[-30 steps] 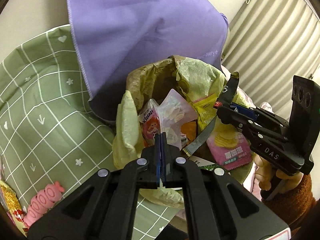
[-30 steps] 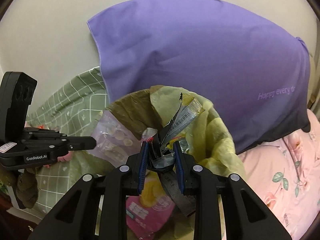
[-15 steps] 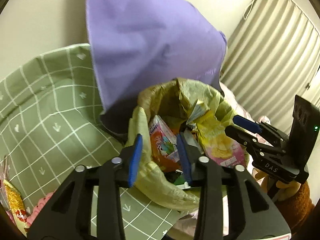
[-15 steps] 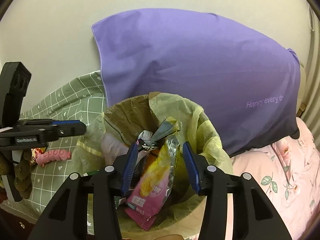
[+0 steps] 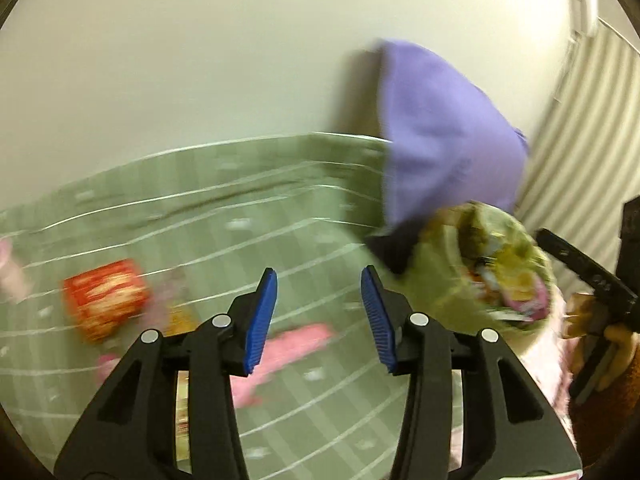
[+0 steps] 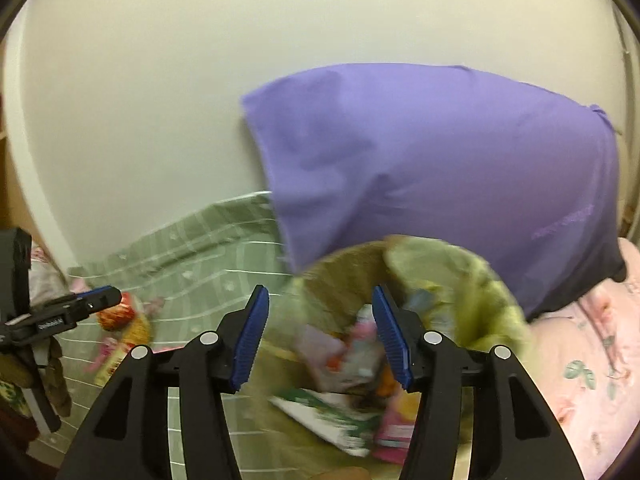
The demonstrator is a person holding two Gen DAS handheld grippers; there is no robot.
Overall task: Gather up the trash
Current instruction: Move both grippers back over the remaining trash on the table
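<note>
Left gripper [image 5: 318, 316]: jaws wide, empty; swung from trash bag [image 5: 492, 268] toward red wrapper [image 5: 104, 298] on green bedspread [image 5: 280, 232]'s left edge. Right gripper [image 6: 326, 336]: released its wrapper, agape above bag. 2 deposits done; pickups remain.

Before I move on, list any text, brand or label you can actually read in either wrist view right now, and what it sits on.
None reads clearly; both views are motion-blurred.
Pale lettering on the purple pillow: blurred, unreadable.
White label on the left hand-held gripper, seen from the right wrist: too small and blurred.
Marking on the right hand-held gripper, seen from the left wrist: unreadable.
Print on wrappers in the trash bag and on the red packet: smeared.
</note>
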